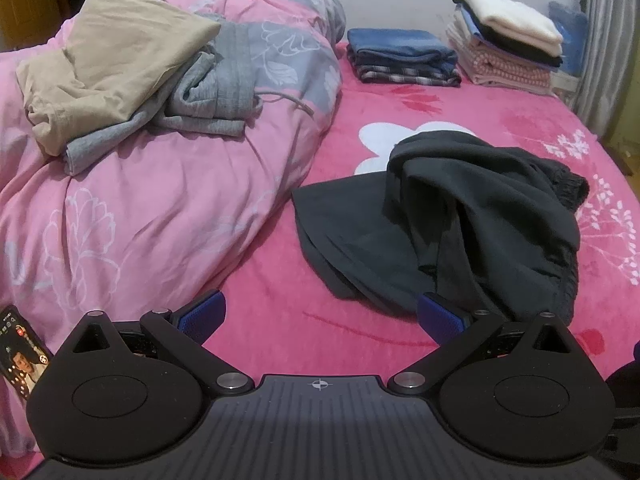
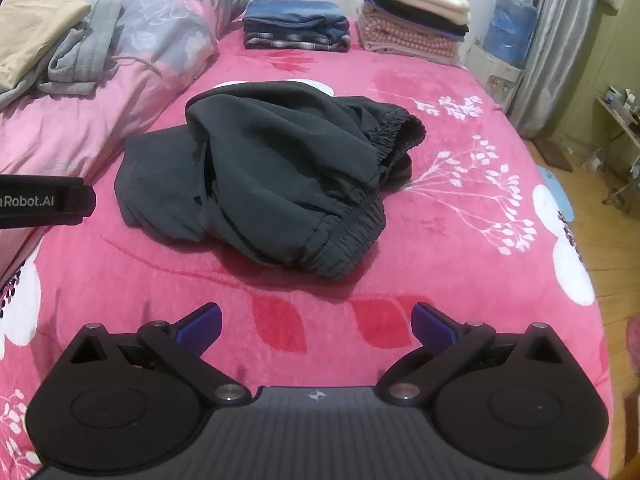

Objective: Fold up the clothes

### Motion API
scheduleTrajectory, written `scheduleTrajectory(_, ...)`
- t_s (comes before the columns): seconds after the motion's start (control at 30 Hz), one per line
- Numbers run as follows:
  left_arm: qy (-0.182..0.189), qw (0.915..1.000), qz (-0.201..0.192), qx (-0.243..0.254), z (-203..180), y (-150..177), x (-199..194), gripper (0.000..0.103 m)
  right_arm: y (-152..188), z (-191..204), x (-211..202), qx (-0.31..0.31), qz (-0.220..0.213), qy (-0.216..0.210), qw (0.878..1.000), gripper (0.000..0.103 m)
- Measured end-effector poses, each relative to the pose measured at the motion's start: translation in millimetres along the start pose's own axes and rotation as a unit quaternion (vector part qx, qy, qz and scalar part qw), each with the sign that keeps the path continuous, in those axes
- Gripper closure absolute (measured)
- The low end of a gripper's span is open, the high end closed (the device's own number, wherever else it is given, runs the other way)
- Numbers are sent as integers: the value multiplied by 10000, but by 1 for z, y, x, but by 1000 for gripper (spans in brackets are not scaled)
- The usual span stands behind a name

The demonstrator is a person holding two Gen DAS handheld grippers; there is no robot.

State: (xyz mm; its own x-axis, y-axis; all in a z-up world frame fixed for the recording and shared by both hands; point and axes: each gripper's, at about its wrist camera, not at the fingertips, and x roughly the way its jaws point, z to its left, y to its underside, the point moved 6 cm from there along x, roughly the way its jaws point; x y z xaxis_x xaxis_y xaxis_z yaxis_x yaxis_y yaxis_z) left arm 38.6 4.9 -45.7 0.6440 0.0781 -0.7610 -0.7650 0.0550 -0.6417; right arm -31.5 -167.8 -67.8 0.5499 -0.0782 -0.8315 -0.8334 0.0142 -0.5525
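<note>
Both grippers, left (image 1: 321, 316) and right (image 2: 316, 326), gape empty before black trousers (image 2: 272, 172) heaped crumpled, elastic waistband bunched, on the bed (image 2: 460, 264).

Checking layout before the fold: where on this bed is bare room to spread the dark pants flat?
Bare blanket lies right of the dark pants, toward the bed edge, and in front of them, before both open grippers, left and right. The left is crowded by the bunched duvet; the far edge holds two folded stacks.
</note>
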Motion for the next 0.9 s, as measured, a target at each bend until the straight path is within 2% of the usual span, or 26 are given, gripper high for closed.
scheduleTrajectory(0.27,-242,9995,73,182,7,3,2,0,-1,0,-2,-9,-69,71,10000,0)
scheduleTrajectory(0.47,-416,9982,282,317,11,14,7,0,-2,0,-3,3,-102,103,9999,0)
scheduleTrajectory(0.6,-418,9977,356,402,11,19,7,0,-2,0,-3,33,-102,99,9999,0)
scheduleTrajectory(0.9,-453,9971,235,570,5,18,2,0,-2,-2,-4,59,-144,100,9998,0)
